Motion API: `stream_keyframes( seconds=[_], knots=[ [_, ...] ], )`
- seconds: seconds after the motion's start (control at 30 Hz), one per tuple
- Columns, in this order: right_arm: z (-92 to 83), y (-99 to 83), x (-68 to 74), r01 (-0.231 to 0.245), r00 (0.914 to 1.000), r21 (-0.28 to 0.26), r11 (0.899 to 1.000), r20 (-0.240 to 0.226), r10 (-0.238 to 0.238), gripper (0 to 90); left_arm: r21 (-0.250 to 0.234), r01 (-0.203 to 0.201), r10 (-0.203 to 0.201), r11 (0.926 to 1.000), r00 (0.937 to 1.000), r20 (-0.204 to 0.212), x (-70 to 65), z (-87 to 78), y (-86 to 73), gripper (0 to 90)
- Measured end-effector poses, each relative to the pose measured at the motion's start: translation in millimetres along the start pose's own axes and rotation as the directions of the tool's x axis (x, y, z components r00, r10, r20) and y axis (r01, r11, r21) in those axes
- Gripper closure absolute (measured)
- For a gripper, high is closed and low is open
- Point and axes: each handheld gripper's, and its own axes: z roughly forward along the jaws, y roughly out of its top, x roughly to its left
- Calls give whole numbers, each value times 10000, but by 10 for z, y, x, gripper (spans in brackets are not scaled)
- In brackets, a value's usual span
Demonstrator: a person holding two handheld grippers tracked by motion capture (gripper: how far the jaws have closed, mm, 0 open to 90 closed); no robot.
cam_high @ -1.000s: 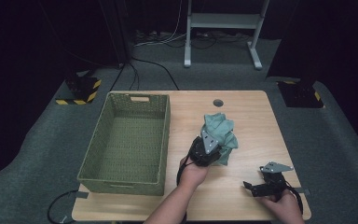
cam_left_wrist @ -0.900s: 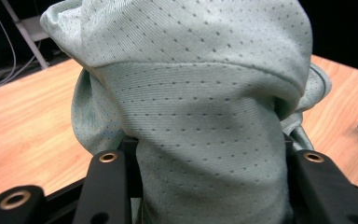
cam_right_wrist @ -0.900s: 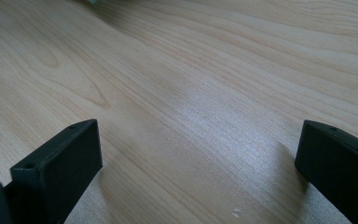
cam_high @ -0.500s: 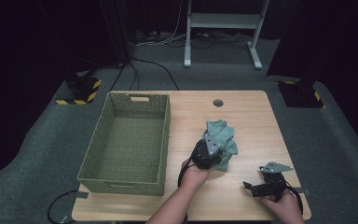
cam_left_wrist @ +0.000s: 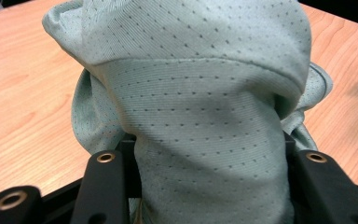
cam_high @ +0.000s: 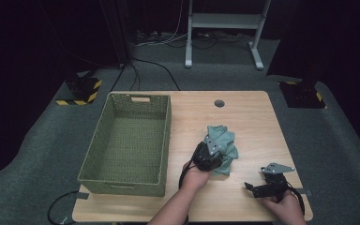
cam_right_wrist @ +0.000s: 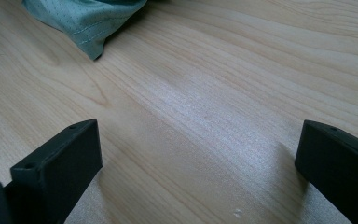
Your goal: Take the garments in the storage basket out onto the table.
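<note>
You have the pale green cloth (cam_left_wrist: 191, 93) bunched between the jaws of your left gripper (cam_high: 209, 157), which are closed in on a thick fold of it. It sits on the table (cam_high: 243, 117) just to the right of the woven basket (cam_high: 131, 140), near the basket's closer half.

If the basket is where it goes, which I judge likely, keep the pinch firm and lift high enough that the hanging folds clear the basket's right wall before you cross over.

The cloth is crumpled, so it has no clean heading; the bundle runs roughly from your gripper away toward the far right.

Your right gripper (cam_right_wrist: 196, 154) rests wide open on bare wood further right of the basket, holding nothing.
</note>
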Motion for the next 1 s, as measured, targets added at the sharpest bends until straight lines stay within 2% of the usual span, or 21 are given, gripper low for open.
stream_keyframes(
  seconds=[0.27,0.67,1.0],
  knots=[
    [0,0,1,2,10000,2,10000,6,-2,2,365,31,-35,9993,10000,87,4,66,-23,484],
    [3,2,2,23,10000,-2,10000,-11,-23,2,665,-5,-2,9978,9999,110,8,127,-19,473],
    [2,2,-1,13,10000,-6,10000,-27,-13,2,764,235,-249,9968,9995,178,32,123,1,412]
  ],
)
